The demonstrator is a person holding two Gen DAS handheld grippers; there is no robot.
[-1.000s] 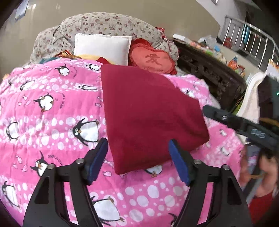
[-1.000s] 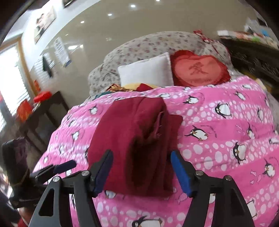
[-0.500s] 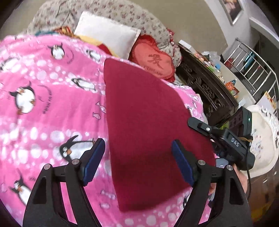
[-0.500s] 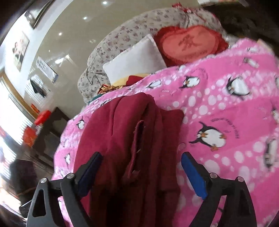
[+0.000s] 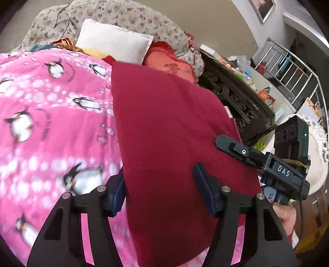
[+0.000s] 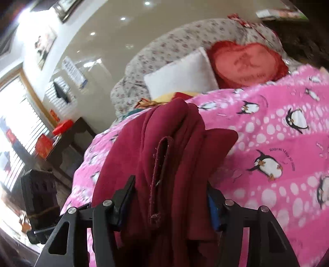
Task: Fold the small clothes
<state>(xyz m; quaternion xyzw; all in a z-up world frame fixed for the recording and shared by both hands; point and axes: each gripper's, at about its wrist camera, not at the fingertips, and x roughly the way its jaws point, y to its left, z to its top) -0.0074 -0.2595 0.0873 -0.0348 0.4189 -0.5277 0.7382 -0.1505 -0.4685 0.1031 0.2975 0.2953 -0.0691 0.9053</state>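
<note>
A dark red folded garment [image 5: 168, 131] lies on the pink penguin blanket [image 5: 51, 115]. My left gripper [image 5: 160, 189] is open, its blue-padded jaws straddling the garment's near left edge. In the left wrist view the right gripper [image 5: 232, 143] reaches over the garment's right side. In the right wrist view my right gripper [image 6: 170, 197] is open around the bunched garment [image 6: 164, 156], with cloth filling the gap between the jaws. The garment's seam edge [image 6: 160, 174] stands up between them.
A white pillow [image 5: 115, 41], a red heart cushion [image 5: 172, 65] and a floral headboard [image 5: 123, 16] sit at the bed's far end. A dark carved cabinet [image 5: 236, 96] stands right of the bed. A dark side table [image 6: 67, 141] stands on the other side.
Both grippers have moved forward and down onto the garment. The jaws of each now straddle the cloth; the right gripper's jaws have narrowed around the bunched fabric.
</note>
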